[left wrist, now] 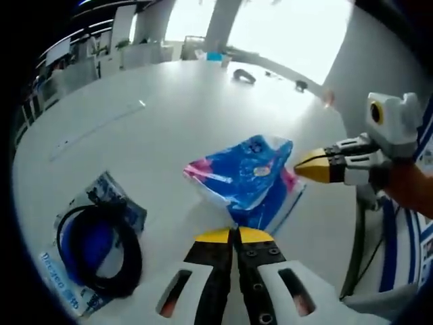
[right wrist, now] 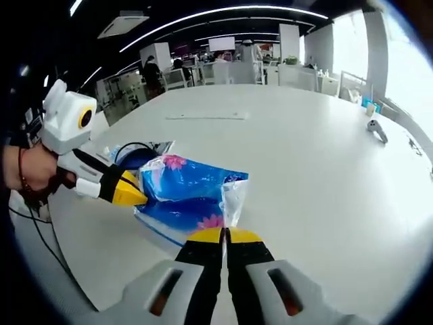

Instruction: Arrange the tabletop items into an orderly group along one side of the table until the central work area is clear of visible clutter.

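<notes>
Blue crinkly tissue pack (left wrist: 247, 177) looks soft, light; both hand-held grippers, left (left wrist: 233, 235) and right (right wrist: 225, 235), pinch its wrapper edges near the table (left wrist: 162, 122) edge.

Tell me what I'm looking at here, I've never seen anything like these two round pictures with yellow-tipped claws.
A person holds a two-jaw gripper in each hand, each carrying a fisheye camera looking along its own jaws. In the left gripper view, the left gripper rises from the bottom, jaws together on the edge of a blue and pink plastic packet. The right gripper enters from the right, touching the packet's other side. The right gripper view shows the reverse. Also on the white table: a black coiled cable on a bag.
</notes>
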A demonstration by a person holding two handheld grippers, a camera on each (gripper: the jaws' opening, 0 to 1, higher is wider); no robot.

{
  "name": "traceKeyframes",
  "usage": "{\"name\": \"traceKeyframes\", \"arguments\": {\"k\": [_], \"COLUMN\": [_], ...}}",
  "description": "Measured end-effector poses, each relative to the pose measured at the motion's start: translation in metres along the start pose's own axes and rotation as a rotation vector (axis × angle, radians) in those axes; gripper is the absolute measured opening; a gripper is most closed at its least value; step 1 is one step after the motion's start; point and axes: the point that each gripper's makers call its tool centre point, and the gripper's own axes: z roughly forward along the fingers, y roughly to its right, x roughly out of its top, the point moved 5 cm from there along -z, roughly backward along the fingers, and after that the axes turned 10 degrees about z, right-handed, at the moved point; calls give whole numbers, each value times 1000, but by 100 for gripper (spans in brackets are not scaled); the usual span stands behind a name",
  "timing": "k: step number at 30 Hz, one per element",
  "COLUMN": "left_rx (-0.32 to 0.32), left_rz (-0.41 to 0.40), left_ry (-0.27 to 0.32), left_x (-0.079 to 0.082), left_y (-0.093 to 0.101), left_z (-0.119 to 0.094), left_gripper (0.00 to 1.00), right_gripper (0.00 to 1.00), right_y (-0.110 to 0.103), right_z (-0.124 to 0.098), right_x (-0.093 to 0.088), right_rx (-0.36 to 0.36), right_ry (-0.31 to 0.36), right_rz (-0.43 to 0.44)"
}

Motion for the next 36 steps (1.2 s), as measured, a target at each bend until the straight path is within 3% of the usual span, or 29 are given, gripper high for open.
{"name": "traceKeyframes", "arguments": {"k": [24,36], "left_rx": [-10,-2], "left_rz": [-48,-57], "left_ry": [-20,-26], "left_x": [15,16], "left_y": [-5,-10], "left_z": [54,60], "left_gripper": [0,0], "right_gripper": [0,0], "right_y": [48,54], "right_z": [24,34], "right_x": [3,4], "right_rx": [-29,-25], "right_ry": [-28,-34], "right_rz": [10,18]}}
